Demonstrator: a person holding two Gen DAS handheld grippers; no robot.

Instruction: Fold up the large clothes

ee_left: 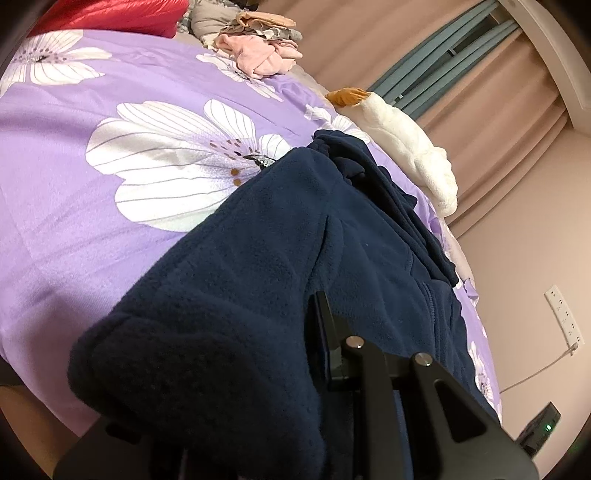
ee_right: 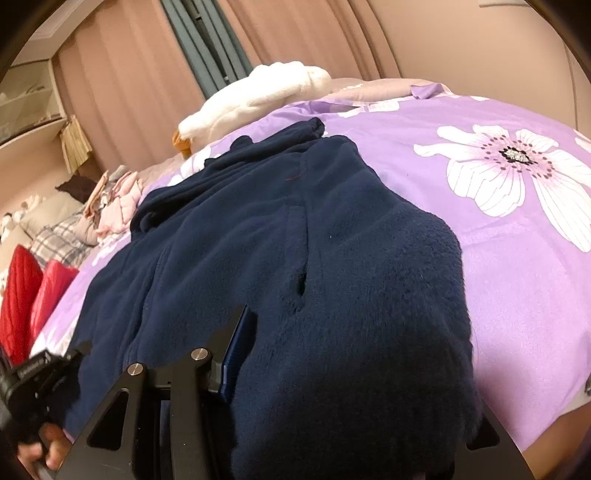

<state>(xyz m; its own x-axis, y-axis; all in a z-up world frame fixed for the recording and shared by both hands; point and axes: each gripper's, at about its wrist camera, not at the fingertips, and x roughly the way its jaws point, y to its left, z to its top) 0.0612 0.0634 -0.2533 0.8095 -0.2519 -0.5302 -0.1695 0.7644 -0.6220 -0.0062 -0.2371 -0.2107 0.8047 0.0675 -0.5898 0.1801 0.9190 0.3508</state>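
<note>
Left hand-held gripper: clenched nearly tight on a thick fold of the navy fleece garment, cloth bunched over and around the one black finger in sight; second finger buried under fleece. Near hem lifted and draped over the tool, hiding most of the jaws.

Right hand-held gripper: partly closed, grasping another bunch of the same navy fleece garment; one black finger with a blue pad showing, the other probably wrapped inside the fabric, hard to confirm from this angle. Fleece piled over the right side of the tool in a heavy roll.

Garment spread lengthwise across the bed, on a purple duvet printed with large white flowers; far end wrinkled and reaching toward a white plush toy at the bed's edge, just beside the fabric. Near end raised off the duvet by both tools.

Elsewhere on the bed: a heap of pink clothes well apart from the fleece, and something red and quilted at the edge. Beige curtains behind. Part of a hand gripping the other tool, low in the right wrist view.
</note>
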